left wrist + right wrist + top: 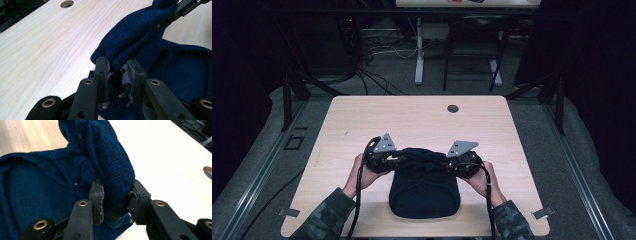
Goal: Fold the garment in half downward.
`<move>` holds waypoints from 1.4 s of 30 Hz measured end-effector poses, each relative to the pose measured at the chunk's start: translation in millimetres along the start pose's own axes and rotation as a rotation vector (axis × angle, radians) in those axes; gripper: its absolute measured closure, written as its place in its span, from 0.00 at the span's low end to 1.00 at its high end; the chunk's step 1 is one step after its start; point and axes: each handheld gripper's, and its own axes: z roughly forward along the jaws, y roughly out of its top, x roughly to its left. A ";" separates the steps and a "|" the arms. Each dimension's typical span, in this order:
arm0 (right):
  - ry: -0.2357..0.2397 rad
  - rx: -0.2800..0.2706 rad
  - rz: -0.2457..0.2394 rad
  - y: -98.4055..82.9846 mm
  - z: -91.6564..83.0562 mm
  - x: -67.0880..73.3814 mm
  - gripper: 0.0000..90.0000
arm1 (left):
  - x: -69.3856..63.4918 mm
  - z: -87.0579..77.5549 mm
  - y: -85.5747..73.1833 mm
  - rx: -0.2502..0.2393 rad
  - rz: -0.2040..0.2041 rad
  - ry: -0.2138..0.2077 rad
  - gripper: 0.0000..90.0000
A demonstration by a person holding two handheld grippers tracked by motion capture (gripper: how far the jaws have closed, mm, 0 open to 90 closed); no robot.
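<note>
From the high view, you are gripping a dark blue knitted garment (424, 187) lying near the worktop's (362, 120) near edge, midway between its side edges, with the left hand-held gripper (398, 158) and right hand-held gripper (451, 163) at its far corners, probably to lift or fold it evenly. In the left gripper view, your jaws are pinching a bunched fold of knit. In the right gripper view, your jaws are clamping a thicker fold.

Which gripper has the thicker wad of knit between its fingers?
The right gripper: a fat roll of the blue knit garment fills its wider gap. The left gripper pinches a thinner fold, fingers closer together.
</note>
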 end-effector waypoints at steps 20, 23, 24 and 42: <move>0.036 0.054 0.012 -26.0 -1.1 23.0 0.72 | -30.8 5.8 -35.3 -0.030 -0.018 -0.021 0.82; 0.045 0.056 0.020 -31.2 0.9 27.2 0.73 | -30.9 7.6 -39.2 -0.032 -0.035 -0.038 0.82; 0.042 0.069 0.012 -32.5 0.3 27.8 0.73 | -31.2 8.7 -40.8 -0.029 -0.040 -0.043 0.82; 0.066 0.102 0.022 -47.3 4.3 39.4 0.73 | -40.3 16.7 -57.3 0.004 -0.061 -0.065 0.82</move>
